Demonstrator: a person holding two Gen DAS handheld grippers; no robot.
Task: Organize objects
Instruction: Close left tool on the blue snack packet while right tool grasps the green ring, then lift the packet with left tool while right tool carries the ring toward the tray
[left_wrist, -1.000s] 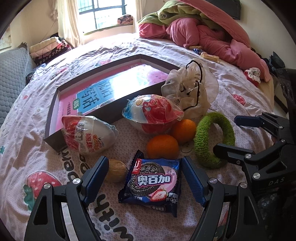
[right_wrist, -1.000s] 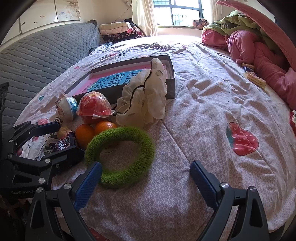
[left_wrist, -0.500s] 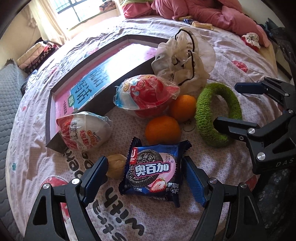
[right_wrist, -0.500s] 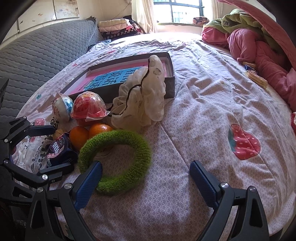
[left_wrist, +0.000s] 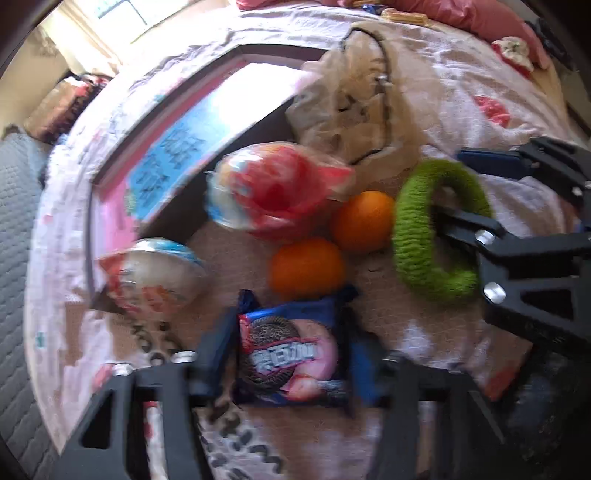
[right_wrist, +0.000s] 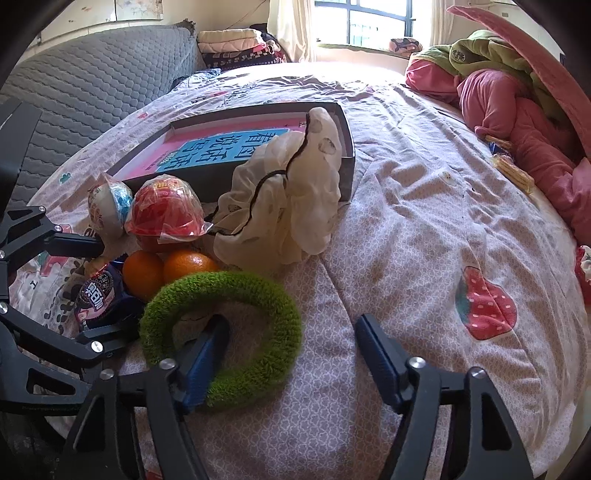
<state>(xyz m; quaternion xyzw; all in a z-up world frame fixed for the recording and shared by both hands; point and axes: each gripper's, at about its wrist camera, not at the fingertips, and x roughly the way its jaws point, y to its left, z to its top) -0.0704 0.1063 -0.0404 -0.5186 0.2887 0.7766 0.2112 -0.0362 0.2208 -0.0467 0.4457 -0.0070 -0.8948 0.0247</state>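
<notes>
A blue cookie packet (left_wrist: 288, 350) lies on the bedspread between the fingers of my left gripper (left_wrist: 288, 339). Its jaws are closing on the packet, and the blur hides whether the pads press on it. A fuzzy green ring (right_wrist: 258, 291) lies to the right of the packet. My right gripper (right_wrist: 291, 325) has its left finger (right_wrist: 207, 354) inside the ring's hole and its right finger (right_wrist: 376, 354) outside, apart from the ring. These jaws are closing too, with the ring's right side between them.
Two oranges (left_wrist: 306, 266) (left_wrist: 364, 219) lie just beyond the packet. Behind them are a red wrapped toy egg (left_wrist: 273, 188), a white one (left_wrist: 155, 277) and a cream cloth scrunchie (right_wrist: 288, 206). A shallow dark box (right_wrist: 347, 147) lies farther back. Pink bedding (right_wrist: 517, 122) is piled at the right.
Both pairs of jaws have narrowed. My left gripper tipped down and came over the packet. My right gripper's left finger went from beside the ring into its hole.
</notes>
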